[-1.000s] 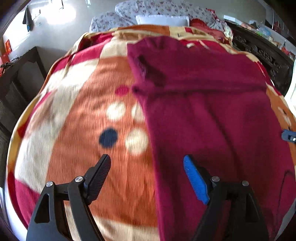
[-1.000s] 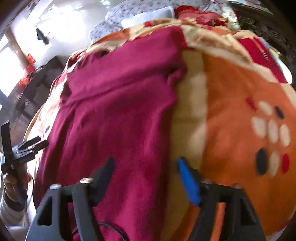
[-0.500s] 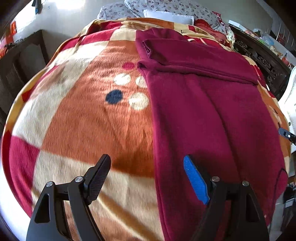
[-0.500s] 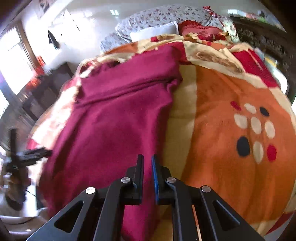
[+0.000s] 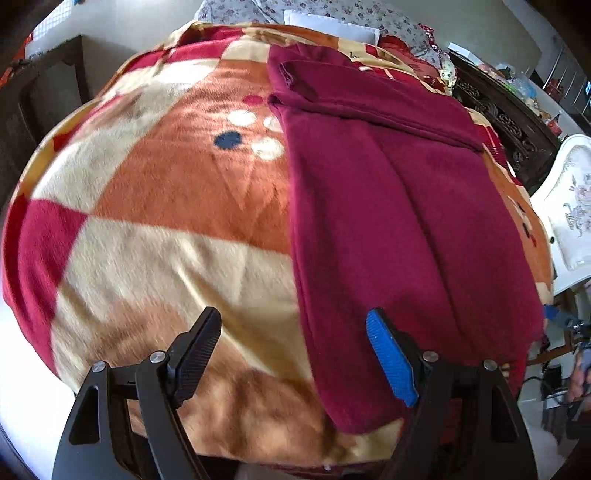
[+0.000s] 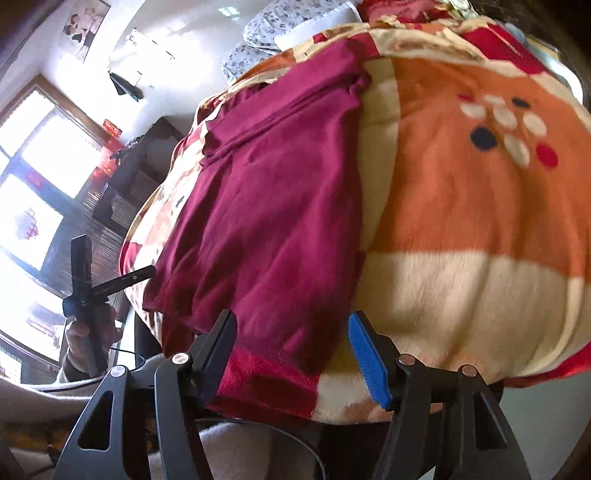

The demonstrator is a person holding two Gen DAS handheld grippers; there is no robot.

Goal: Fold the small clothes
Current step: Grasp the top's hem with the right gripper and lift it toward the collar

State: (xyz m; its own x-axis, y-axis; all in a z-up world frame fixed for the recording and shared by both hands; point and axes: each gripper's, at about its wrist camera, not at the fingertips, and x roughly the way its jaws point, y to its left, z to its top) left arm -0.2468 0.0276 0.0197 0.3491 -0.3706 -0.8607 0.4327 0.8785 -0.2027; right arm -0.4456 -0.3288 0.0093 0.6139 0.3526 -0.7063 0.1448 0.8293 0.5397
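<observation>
Garment: a deep maroon fleece piece (image 5: pixel 399 206), soft and napped, lying lengthways on the bed with its far end folded over into a thick flat band (image 5: pixel 369 99); a shallow crease runs down its middle.
Where it lies: on the blanket, toward the right half of the bed as the left camera sees it; its near hem droops over the bed's front edge (image 6: pixel 258 325).
Blanket: plush fleece (image 5: pixel 166 192) in orange, cream and red blocks, with a cluster of white, navy and red dots (image 5: pixel 247 133).
Left gripper: (image 5: pixel 293 350) hovers above the near edge of the bed, jaws wide apart, nothing between them; the blue ribbed pad (image 5: pixel 389 358) sits over the garment's left border, the black pad (image 5: pixel 197 349) over bare blanket.
Right gripper: (image 6: pixel 291 350) jaws apart and empty, straddling the garment's hanging corner.
Change, right: half a second back its jaws were pressed together; now they are spread.
Change, left: its jaws are as wide as before, but the view has drawn back, so more of the bed's front edge shows.
Edges: the garment's long left side (image 5: pixel 295 240) runs straight and clean; the near hem is uneven and scalloped.
Room around: cream blanket lies bare to the left of the garment; a dark carved wooden piece (image 5: pixel 506 122) and a white embroidered cushion (image 5: pixel 572 206) crowd the right side of the bed.
Far end: floral pillows (image 5: pixel 332 11) at the head.
</observation>
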